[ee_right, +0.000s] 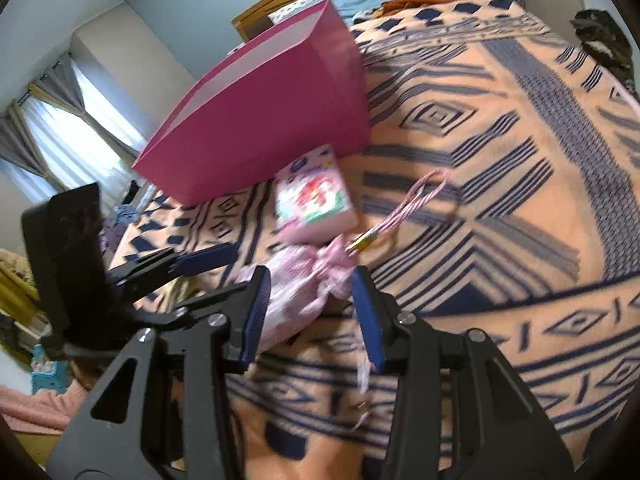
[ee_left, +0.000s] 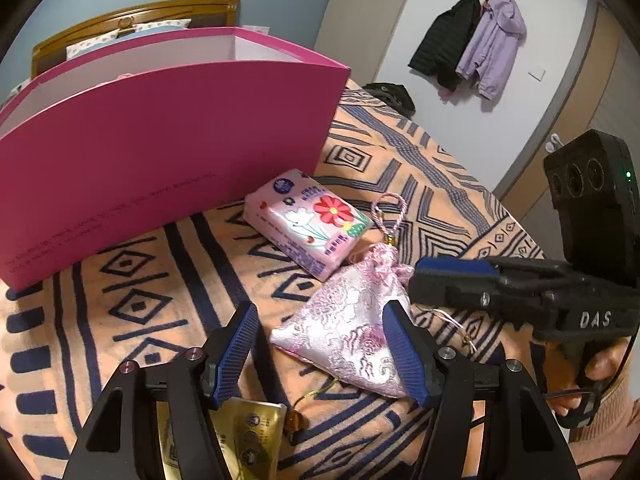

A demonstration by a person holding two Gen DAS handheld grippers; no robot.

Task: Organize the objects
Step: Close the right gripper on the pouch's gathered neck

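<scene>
On the bed's patterned blanket (ee_left: 420,168) I see the brocade pouch (ee_left: 344,320) lying flat, its long axis running from the wide bottom end near my left gripper (ee_left: 320,352) up to the gathered neck, which points toward the tissue pack (ee_left: 308,220) and the pink box (ee_left: 168,140) behind it. My left jaws stand apart, one pad just beside the pouch's edge. My right gripper (ee_right: 310,316) has its jaws apart too, straddling the pouch's neck in a blurred view; I can't tell whether they touch it.
</scene>
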